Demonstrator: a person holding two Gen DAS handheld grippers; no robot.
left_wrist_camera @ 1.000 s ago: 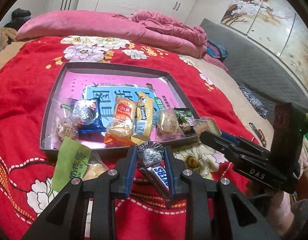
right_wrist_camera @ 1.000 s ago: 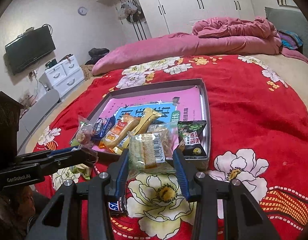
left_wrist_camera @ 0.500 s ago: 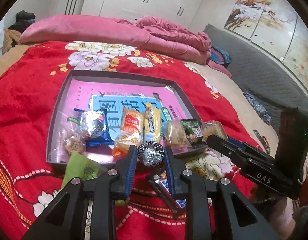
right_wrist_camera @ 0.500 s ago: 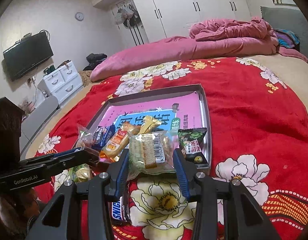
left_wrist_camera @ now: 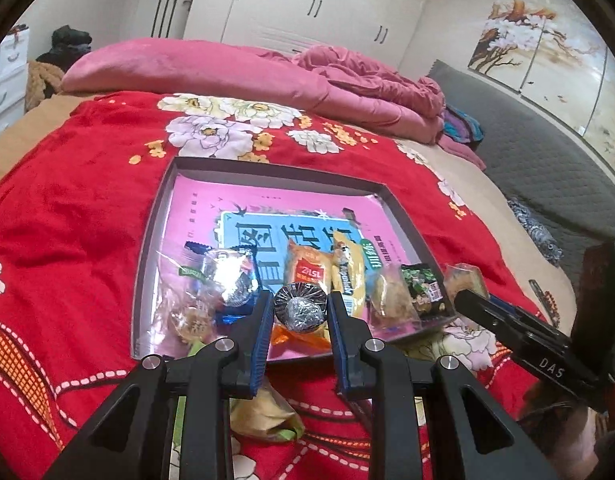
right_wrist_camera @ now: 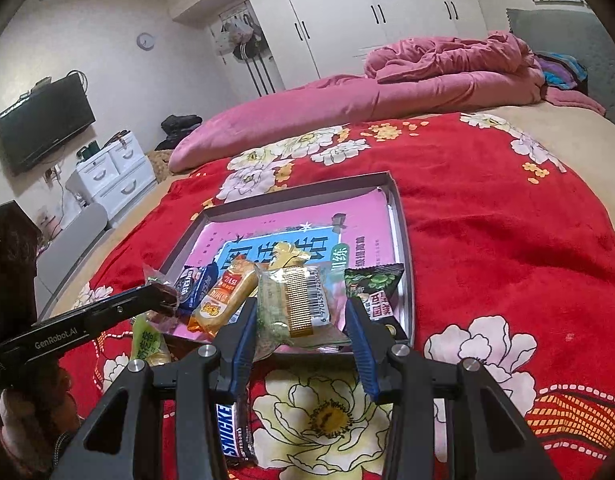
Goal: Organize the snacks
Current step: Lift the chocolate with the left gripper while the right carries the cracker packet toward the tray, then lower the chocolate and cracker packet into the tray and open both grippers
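L gripper (left_wrist_camera: 300,312) pinches foil-wrapped candy (left_wrist_camera: 299,307) over tray (left_wrist_camera: 147,240) near edge. R gripper (right_wrist_camera: 299,320) clamps clear biscuit pack (right_wrist_camera: 295,304), long axis pointing away, barcode up. "SNICKE" bar (right_wrist_camera: 233,428) lies lengthwise on blanket (right_wrist_camera: 507,240).

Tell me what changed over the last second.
Both tongs carried their snacks forward over the grey tray's near edge: the left tongs with the silver foil-wrapped candy, the right tongs with the clear-wrapped cracker pack. Grips and the Snickers bar on the red blanket are unchanged.
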